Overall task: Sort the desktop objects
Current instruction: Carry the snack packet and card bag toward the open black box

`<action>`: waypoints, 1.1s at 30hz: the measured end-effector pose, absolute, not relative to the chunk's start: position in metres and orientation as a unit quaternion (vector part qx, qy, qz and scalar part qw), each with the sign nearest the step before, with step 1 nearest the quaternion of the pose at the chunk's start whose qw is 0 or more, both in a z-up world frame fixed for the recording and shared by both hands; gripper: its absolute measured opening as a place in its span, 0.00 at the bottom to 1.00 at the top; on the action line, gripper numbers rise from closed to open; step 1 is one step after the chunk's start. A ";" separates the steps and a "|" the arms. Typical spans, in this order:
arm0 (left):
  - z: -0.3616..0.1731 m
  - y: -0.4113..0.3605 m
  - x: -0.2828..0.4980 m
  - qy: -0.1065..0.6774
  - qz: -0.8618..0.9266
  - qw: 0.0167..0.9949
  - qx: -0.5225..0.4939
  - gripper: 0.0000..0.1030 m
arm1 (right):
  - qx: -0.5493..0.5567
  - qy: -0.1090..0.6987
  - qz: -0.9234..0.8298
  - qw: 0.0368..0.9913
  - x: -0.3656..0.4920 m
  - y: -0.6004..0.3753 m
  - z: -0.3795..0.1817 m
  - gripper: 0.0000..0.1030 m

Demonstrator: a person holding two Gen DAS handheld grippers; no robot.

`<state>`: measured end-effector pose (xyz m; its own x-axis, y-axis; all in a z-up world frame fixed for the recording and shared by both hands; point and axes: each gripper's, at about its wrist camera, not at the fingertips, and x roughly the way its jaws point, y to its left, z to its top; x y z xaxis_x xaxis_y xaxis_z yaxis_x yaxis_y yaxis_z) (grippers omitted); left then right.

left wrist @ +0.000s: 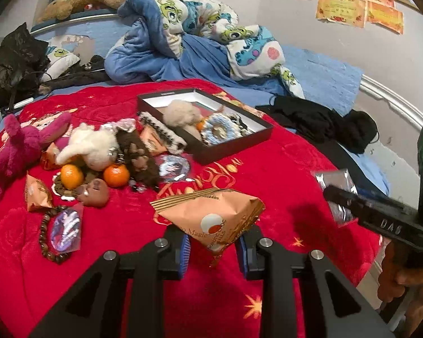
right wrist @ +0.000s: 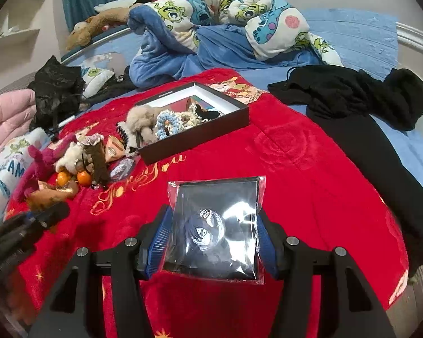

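Note:
My left gripper point(left wrist: 213, 249) is shut on an orange triangular snack packet point(left wrist: 211, 215), held above the red blanket point(left wrist: 268, 174). My right gripper point(right wrist: 213, 242) is shut on a clear plastic bag holding a cartoon badge point(right wrist: 215, 228); it also shows at the right of the left wrist view point(left wrist: 337, 194). A black box point(left wrist: 208, 122) with a beige plush, crocheted scrunchies and an orange inside lies farther back. A heap of plush toys point(left wrist: 90, 143), two oranges point(left wrist: 116, 175), snack packets point(left wrist: 37, 193), a bead bracelet point(left wrist: 46, 235) and badges point(left wrist: 173, 167) lies left of it.
A crumpled cartoon duvet point(left wrist: 189, 28) and blue sheet lie behind the red blanket. Black clothes point(right wrist: 352, 95) lie at the right edge of the bed. A black plastic bag point(left wrist: 19, 56) and a pink plush point(left wrist: 11, 152) sit at the left.

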<state>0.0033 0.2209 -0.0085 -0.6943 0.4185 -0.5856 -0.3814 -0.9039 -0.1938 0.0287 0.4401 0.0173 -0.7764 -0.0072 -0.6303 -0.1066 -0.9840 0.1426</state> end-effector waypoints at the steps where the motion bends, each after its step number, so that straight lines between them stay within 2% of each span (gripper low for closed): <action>1: -0.006 0.225 0.006 -0.025 0.919 0.222 -0.324 0.27 | -0.330 0.087 0.940 0.024 0.029 0.439 0.021 0.54; 6: 0.005 0.236 0.016 -0.009 0.923 0.228 -0.311 0.27 | -0.305 0.092 0.948 0.016 0.028 0.431 0.043 0.54; 10: 0.006 0.242 0.015 -0.026 0.918 0.241 -0.315 0.27 | -0.300 0.100 0.948 0.017 0.021 0.425 0.046 0.54; 27: 0.003 0.248 -0.013 -0.014 0.925 0.225 -0.307 0.27 | -0.300 0.108 0.948 0.014 -0.017 0.418 0.030 0.54; 33: 0.002 0.247 -0.036 -0.037 0.920 0.235 -0.312 0.27 | -0.294 0.113 0.949 0.018 -0.022 0.423 0.029 0.54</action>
